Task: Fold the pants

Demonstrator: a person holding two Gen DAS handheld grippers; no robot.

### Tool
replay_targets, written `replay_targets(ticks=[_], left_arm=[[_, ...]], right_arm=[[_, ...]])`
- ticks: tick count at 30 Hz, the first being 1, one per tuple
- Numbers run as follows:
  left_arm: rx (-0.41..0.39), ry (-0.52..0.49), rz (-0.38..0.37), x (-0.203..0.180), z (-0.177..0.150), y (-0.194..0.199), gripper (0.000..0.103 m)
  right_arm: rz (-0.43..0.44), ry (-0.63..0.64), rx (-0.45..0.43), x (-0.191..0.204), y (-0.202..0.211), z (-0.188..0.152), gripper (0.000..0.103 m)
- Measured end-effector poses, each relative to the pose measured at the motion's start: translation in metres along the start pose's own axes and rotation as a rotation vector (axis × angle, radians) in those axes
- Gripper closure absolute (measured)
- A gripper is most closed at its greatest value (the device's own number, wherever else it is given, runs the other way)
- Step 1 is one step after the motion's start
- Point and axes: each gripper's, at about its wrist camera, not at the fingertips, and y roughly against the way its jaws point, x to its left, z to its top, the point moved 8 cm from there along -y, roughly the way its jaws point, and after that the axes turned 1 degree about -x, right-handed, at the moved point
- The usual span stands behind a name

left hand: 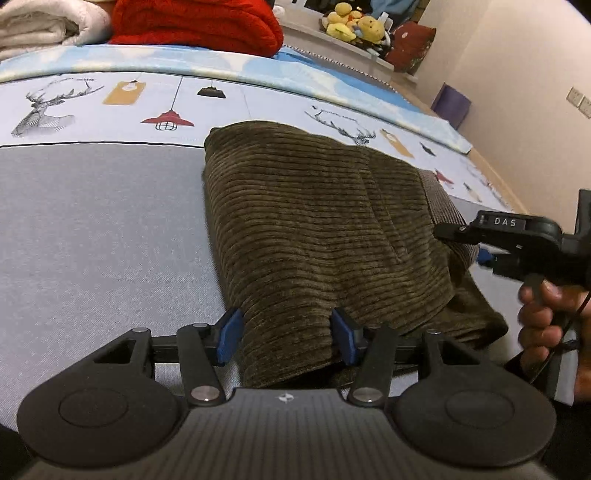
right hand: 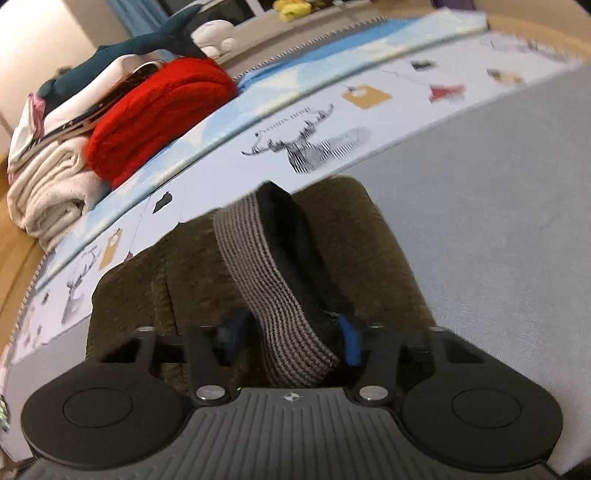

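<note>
The left gripper [left hand: 286, 336] stands spread astride the near edge of the pants [left hand: 317, 221], its blue pads [left hand: 229, 334] beside the corduroy without clearly pressing it. The right gripper [right hand: 291, 336] pinches the pants' striped waistband [right hand: 258, 266]. The pants lie folded on the bed [left hand: 92, 229], below a red blanket [left hand: 195, 22].
</note>
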Motion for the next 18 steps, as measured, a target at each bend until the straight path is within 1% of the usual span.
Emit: replay_targets(ticks=[1, 3, 5, 6, 7, 8, 9, 10, 11, 12, 13, 14, 15, 17, 18], left_arm=[[-0.008, -0.003, -0.006, 0.0, 0.001, 0.0, 0.044], [-0.037, -0.021, -0.016, -0.003, 0.006, 0.003, 0.044], [-0.09, -0.048, -0.049, -0.012, 0.013, 0.011, 0.043], [-0.11, -0.065, -0.061, -0.015, 0.015, 0.013, 0.042], [-0.125, -0.09, -0.071, -0.021, 0.017, 0.015, 0.042], [-0.121, -0.111, -0.079, -0.025, 0.016, 0.014, 0.041], [-0.1, -0.134, -0.075, -0.028, 0.012, 0.009, 0.04], [-0.067, -0.157, -0.052, -0.03, 0.007, 0.002, 0.039], [-0.035, -0.178, -0.027, -0.03, 0.002, -0.004, 0.036], [-0.021, -0.181, -0.025, -0.03, 0.0, -0.007, 0.036], [-0.025, -0.177, -0.021, -0.029, 0.0, -0.007, 0.036], [-0.035, -0.177, -0.018, -0.028, 0.002, -0.004, 0.036], [-0.04, -0.18, -0.016, -0.027, 0.003, -0.002, 0.036], [-0.054, -0.176, -0.013, -0.024, 0.006, 0.001, 0.034], [-0.069, -0.171, -0.008, -0.025, 0.007, 0.006, 0.034]], right_arm=[[-0.002, 0.011, -0.015, 0.004, 0.004, 0.007, 0.074], [0.031, 0.005, -0.054, 0.013, 0.023, 0.024, 0.076], [0.06, 0.007, -0.138, 0.025, 0.052, 0.042, 0.078], [0.061, 0.006, -0.201, 0.029, 0.076, 0.05, 0.078], [0.04, 0.008, -0.254, 0.028, 0.095, 0.052, 0.078], [-0.004, 0.007, -0.291, 0.022, 0.107, 0.05, 0.078], [-0.065, 0.003, -0.301, 0.012, 0.109, 0.044, 0.078], [-0.145, -0.006, -0.274, -0.003, 0.103, 0.034, 0.077], [-0.218, -0.031, -0.191, -0.022, 0.086, 0.019, 0.076], [-0.277, -0.079, -0.076, -0.042, 0.067, 0.002, 0.072], [-0.302, -0.177, -0.006, -0.061, 0.056, -0.009, 0.068], [-0.285, -0.219, -0.031, -0.063, 0.06, -0.004, 0.068], [-0.287, -0.173, -0.058, -0.055, 0.066, 0.005, 0.068], [-0.353, 0.0, -0.139, -0.036, 0.083, 0.02, 0.067], [-0.358, 0.053, -0.178, -0.029, 0.091, 0.025, 0.065]])
